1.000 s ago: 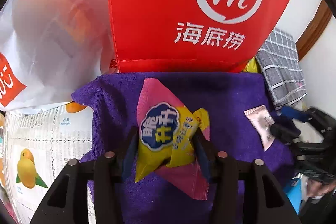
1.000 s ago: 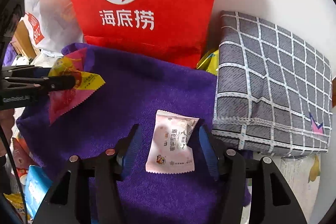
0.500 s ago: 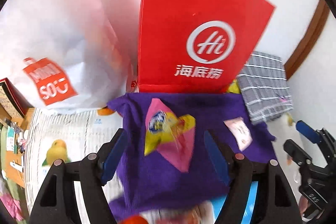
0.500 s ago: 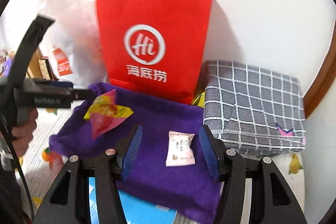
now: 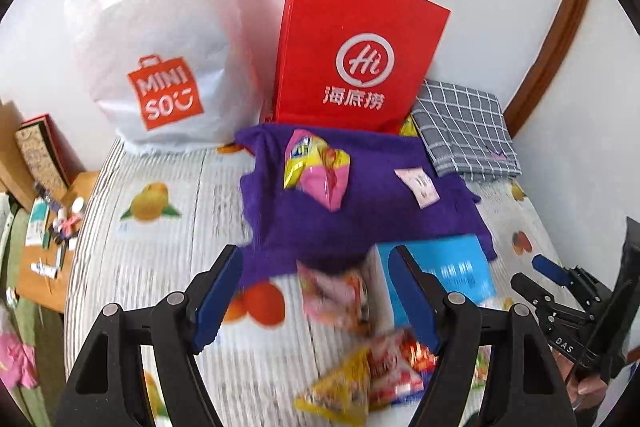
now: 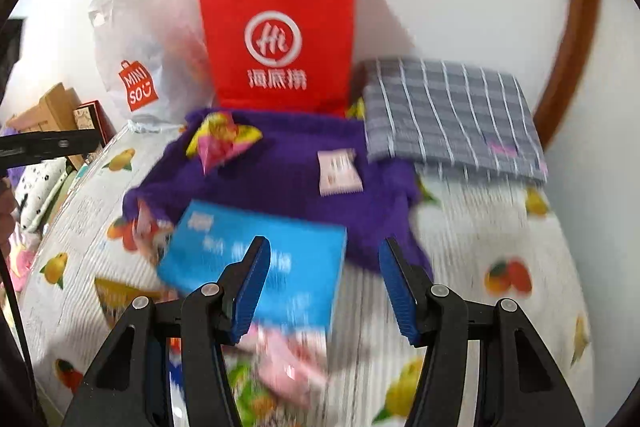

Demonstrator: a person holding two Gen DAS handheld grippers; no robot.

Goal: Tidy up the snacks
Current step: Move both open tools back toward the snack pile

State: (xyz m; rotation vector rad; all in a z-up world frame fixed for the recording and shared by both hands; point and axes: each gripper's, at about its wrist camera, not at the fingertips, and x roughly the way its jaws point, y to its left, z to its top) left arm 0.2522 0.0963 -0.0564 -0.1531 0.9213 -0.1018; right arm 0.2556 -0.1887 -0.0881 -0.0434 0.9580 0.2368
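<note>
On the purple towel (image 5: 360, 211) near the surface's back edge lie my two placed snacks, the yellow-and-pink crinkly packet (image 5: 316, 167) and the small white sachet (image 6: 338, 173); both my tools, left tool (image 5: 316, 303) and right tool (image 6: 324, 287), gape empty, so next I pick another packet from the front-edge heap (image 5: 360, 375).

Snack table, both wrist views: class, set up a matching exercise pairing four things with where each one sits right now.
Things:
1. yellow-pink snack packet
2. small white packet
3. checked grey cloth
4. red paper bag

Places:
A. upright behind the purple towel
B. folded, right of the towel
C. towel's left part
D. towel's right part

Pairs: 1-C, 2-D, 3-B, 4-A
</note>
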